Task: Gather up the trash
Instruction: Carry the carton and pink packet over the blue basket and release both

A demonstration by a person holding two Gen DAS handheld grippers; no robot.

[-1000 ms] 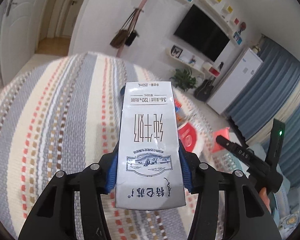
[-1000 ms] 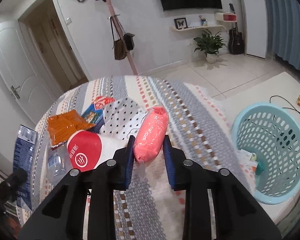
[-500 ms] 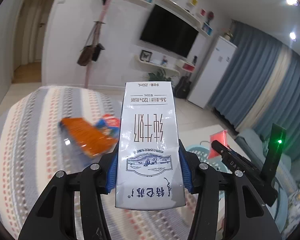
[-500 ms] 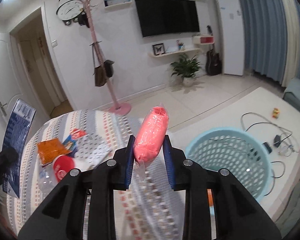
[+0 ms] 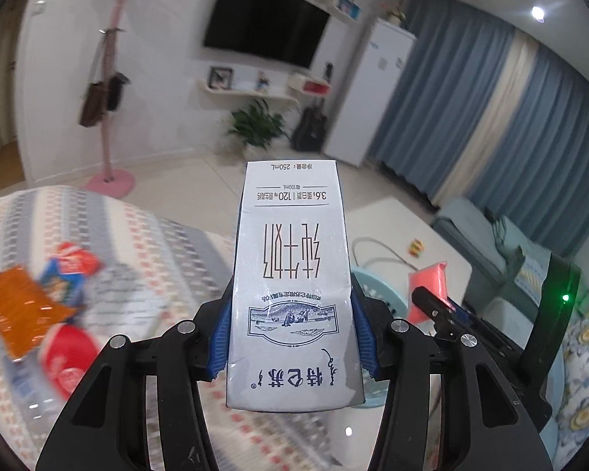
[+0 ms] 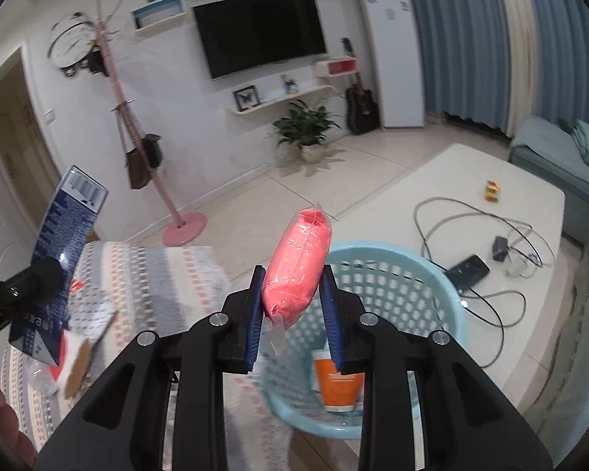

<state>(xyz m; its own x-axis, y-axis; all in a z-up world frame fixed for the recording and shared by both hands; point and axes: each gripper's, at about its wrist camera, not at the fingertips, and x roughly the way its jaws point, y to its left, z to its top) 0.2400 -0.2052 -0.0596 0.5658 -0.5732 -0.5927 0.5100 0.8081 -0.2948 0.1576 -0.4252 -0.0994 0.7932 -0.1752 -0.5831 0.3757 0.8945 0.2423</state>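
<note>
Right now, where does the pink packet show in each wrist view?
Left wrist: pink packet at right, gripped in the right tongs beyond the milk carton.
Right wrist: centre, clamped over the blue basket.
Shared landmark: the TV.

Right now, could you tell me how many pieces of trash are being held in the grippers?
2: a milk carton clamped in the left gripper, and a pink packet in the right gripper above the blue basket.
</note>
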